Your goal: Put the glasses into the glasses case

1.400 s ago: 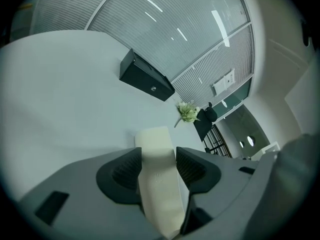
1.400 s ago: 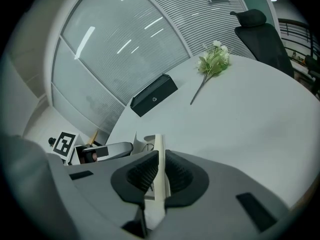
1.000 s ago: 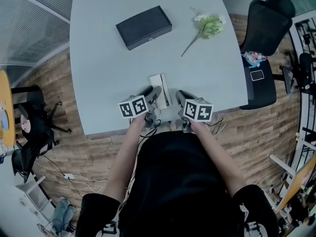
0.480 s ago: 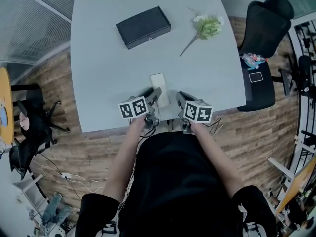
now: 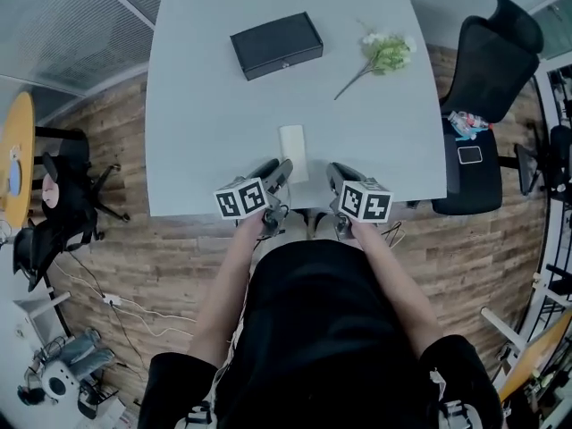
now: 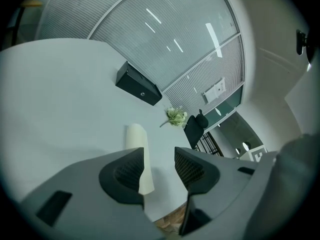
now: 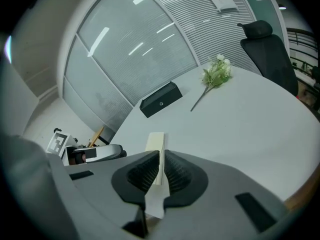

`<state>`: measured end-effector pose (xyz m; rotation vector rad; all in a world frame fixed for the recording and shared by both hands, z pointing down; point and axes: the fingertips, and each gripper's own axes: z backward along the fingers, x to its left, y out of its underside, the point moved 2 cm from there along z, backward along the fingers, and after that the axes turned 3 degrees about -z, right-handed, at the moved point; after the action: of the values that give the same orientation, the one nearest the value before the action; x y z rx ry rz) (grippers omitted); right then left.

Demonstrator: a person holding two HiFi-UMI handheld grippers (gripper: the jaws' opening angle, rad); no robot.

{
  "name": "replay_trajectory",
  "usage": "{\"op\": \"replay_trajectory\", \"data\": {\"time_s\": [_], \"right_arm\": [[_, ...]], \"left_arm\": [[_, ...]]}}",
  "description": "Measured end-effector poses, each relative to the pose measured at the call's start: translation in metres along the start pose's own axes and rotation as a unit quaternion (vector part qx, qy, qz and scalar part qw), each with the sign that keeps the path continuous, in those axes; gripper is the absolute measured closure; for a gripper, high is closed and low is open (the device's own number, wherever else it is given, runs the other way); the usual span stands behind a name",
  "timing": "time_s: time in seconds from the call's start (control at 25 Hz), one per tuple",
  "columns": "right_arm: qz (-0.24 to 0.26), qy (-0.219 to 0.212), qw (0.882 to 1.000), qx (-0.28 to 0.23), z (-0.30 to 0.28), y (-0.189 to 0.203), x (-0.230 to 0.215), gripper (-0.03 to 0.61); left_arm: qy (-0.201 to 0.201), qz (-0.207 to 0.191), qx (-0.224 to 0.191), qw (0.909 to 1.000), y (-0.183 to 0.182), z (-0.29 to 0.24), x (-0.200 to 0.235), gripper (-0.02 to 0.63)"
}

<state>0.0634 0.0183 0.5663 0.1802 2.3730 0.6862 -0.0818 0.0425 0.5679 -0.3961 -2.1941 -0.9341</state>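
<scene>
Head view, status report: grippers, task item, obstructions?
Left gripper and right gripper open, fingers just closing, nothing held between. Cream oblong object on grey table ahead of both; black rectangular box far side. No glasses visible; nothing blocking.

The glasses case [image 5: 292, 150] is a slim cream-white box, closed, lying flat on the table [image 5: 197, 105] close to its near edge, its length running near to far.

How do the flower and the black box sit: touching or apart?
Apart. The head view shows a clear strip of bare table between the black box and the flower; the right gripper view shows the same gap.
</scene>
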Motion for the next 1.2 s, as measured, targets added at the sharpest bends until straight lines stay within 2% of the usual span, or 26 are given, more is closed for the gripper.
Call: {"op": "replay_trajectory", "data": {"time_s": [0.12, 0.4, 0.76, 0.96, 1.08, 1.2], "right_arm": [[0.023, -0.009, 1.000, -0.011, 0.014, -0.003, 0.002, 0.537], [0.074, -0.030, 0.996, -0.037, 0.053, -0.001, 0.013, 0.549], [0.147, -0.053, 0.985, -0.079, 0.109, 0.005, 0.029, 0.561], [0.191, -0.051, 0.974, -0.114, 0.137, 0.001, 0.037, 0.561], [0.233, -0.033, 0.960, -0.152, 0.157, -0.006, 0.048, 0.561], [0.259, -0.054, 0.948, -0.176, 0.177, -0.007, 0.063, 0.561]], "left_arm": [[-0.011, -0.010, -0.020, 0.9997, 0.005, 0.018, -0.010, 0.414], [-0.005, -0.023, -0.059, 0.9980, 0.026, 0.054, -0.043, 0.430], [-0.009, -0.094, -0.093, 0.9912, 0.049, 0.090, -0.090, 0.448], [-0.013, -0.151, -0.109, 0.9825, 0.054, 0.106, -0.117, 0.471], [-0.019, -0.203, -0.119, 0.9718, 0.052, 0.116, -0.136, 0.491], [-0.027, -0.240, -0.139, 0.9605, 0.051, 0.126, -0.155, 0.534]]}}
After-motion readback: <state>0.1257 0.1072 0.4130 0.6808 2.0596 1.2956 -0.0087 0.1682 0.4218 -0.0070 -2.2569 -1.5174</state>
